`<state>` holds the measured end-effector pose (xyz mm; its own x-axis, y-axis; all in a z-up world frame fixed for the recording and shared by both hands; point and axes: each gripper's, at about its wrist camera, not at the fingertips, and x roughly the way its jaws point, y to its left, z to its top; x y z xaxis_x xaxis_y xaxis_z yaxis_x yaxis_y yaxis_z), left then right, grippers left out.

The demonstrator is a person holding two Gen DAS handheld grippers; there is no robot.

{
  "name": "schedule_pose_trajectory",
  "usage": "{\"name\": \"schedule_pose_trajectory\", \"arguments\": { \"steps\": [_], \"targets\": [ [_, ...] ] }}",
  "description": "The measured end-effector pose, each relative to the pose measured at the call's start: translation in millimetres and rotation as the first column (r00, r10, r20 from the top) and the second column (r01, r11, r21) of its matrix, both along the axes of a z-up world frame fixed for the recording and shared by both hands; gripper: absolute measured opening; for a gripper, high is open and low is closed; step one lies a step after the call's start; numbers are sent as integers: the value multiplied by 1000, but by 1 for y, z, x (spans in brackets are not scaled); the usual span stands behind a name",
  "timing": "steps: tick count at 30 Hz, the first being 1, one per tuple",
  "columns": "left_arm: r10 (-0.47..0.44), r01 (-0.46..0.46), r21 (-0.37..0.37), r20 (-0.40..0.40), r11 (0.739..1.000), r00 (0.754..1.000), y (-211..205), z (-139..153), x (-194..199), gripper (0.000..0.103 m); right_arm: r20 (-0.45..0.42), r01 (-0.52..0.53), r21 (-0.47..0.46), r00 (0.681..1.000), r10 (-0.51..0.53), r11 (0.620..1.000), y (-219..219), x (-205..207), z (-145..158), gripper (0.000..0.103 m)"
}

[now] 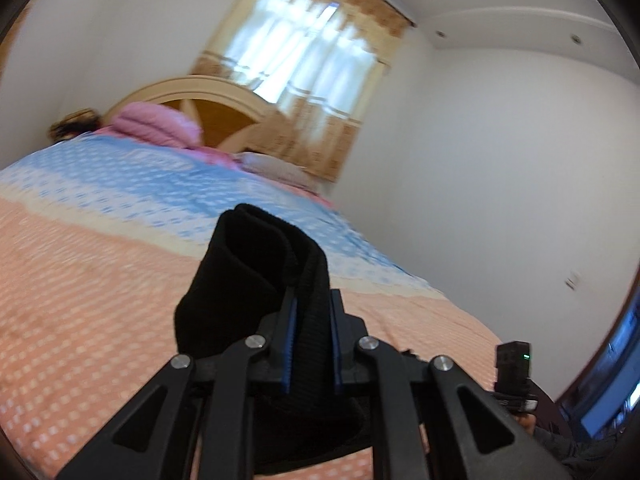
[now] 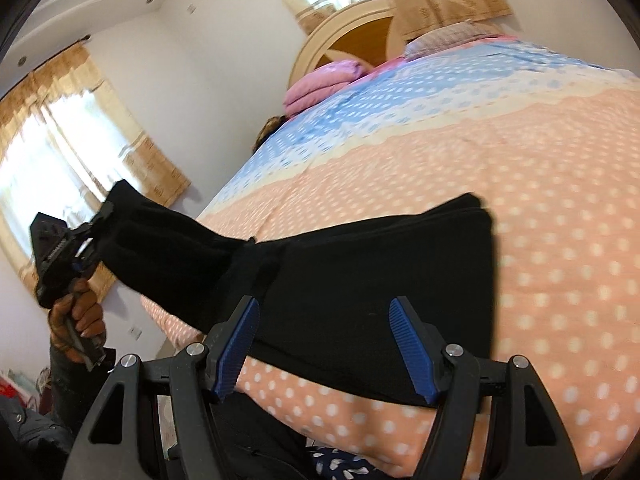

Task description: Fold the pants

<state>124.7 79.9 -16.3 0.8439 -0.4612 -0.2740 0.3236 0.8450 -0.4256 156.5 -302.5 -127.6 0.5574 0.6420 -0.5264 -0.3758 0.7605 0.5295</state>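
Between the blue pads of the left gripper (image 1: 312, 312) sits a thick bunch of black cloth, one end of the pants (image 2: 360, 276), and the jaws are clamped together on it with only that cloth parting them. The gathered end stands up past the fingertips as a rolled, open-mouthed fold, lifted clear of the bed (image 1: 100, 280). In the right wrist view this same gripper (image 2: 96, 220) shows at the left, off the side edge of the mattress and in the air, with a hand (image 2: 76, 320) wrapped around its handle below. From there the cloth runs as a taut black band down to the rest of the pants, which lie flat on the peach, white-dotted part of the bedspread near the front edge of the bed. The flat part has a straight right edge and a far corner where layered edges show. The right gripper (image 2: 324, 340) hangs just above the near edge of the flat cloth, its jaws wide apart and nothing pressed between them; the pads do not touch the cloth. Beyond the pants the bedspread stretches bare through a cream band into a blue band toward the headboard (image 2: 340, 32). A folded pink blanket (image 2: 320, 84) and a pillow (image 2: 452, 36) lie well apart from the pants at that far end. To the right of the pants the peach cover is open to the mattress edge. White walls and curtained windows (image 1: 304, 60) stand behind.
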Motion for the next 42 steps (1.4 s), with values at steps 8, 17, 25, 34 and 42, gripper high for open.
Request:
{"name": "schedule_pose_trajectory", "arguments": {
  "steps": [8, 17, 25, 34, 42],
  "targets": [
    [-207, 210, 72, -42, 975, 977, -101, 0, 33, 14, -1, 79, 15, 997, -79, 997, -38, -8, -1, 70],
    [-332, 383, 258, -220, 887, 917, -219, -73, 64, 14, -33, 161, 40, 987, -160, 986, -65, 2, -15, 70],
    [-330, 384, 335, -210, 860, 920, -241, -97, 47, 33, -58, 247, 67, 968, -243, 967, -84, 8, -26, 70],
    [-222, 209, 401, -15, 892, 975, -195, -64, -4, 91, -12, 203, 59, 979, -203, 977, -63, 1, 0, 70],
    [4, 24, 310, -87, 951, 996, -134, -84, 26, 99, -124, 134, -56, 982, -140, 989, -5, 23, -6, 70]
  ]
}}
